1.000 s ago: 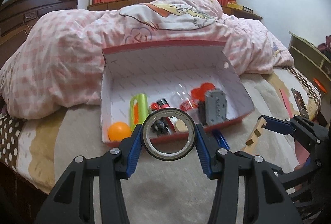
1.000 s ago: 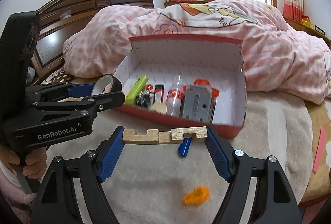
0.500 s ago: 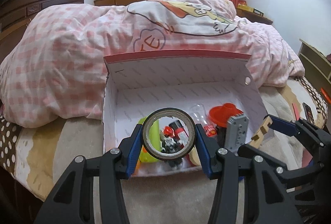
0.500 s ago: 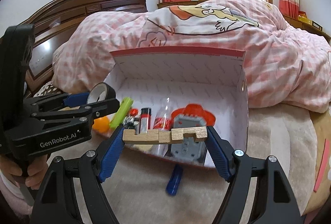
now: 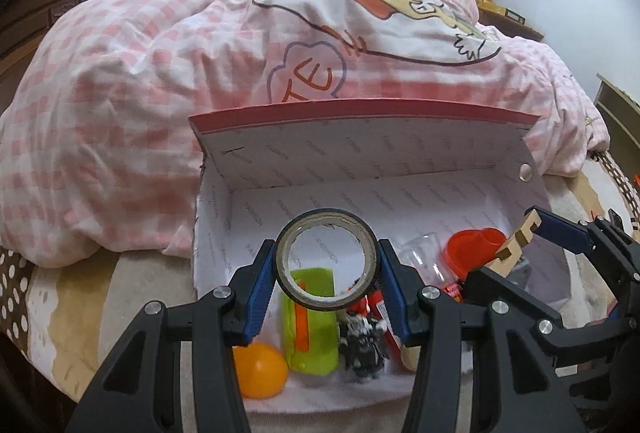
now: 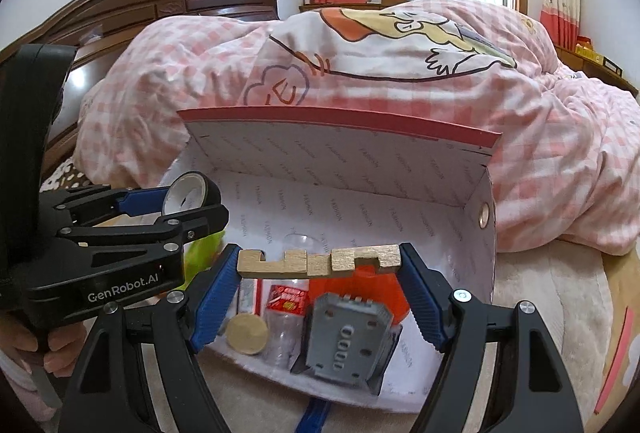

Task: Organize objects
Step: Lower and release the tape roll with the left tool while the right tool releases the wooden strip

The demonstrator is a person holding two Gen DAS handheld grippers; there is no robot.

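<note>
My left gripper (image 5: 327, 265) is shut on a dark roll of tape (image 5: 298, 291) and holds it above the left part of an open red-edged white box (image 5: 360, 149). It also shows in the right wrist view (image 6: 188, 203). My right gripper (image 6: 320, 265) is shut on a notched wooden block (image 6: 318, 262), held above the box's right part (image 6: 472, 257); the block shows in the left view (image 5: 516, 245). The box holds a green case (image 5: 312, 329), an orange ball (image 5: 260, 369), a grey block (image 6: 346, 339), a red cap (image 5: 472, 253), a clear bottle and small toys.
The box lies on a bed in front of a bunched pink checked duvet (image 5: 120, 113). A blue object (image 6: 314, 417) lies on the blanket just before the box. A dark wooden headboard (image 6: 160, 5) stands at the left, a window behind.
Both grippers have moved forward, from in front of the box to above its inside, each still holding its object. The box now fills more of both views.
</note>
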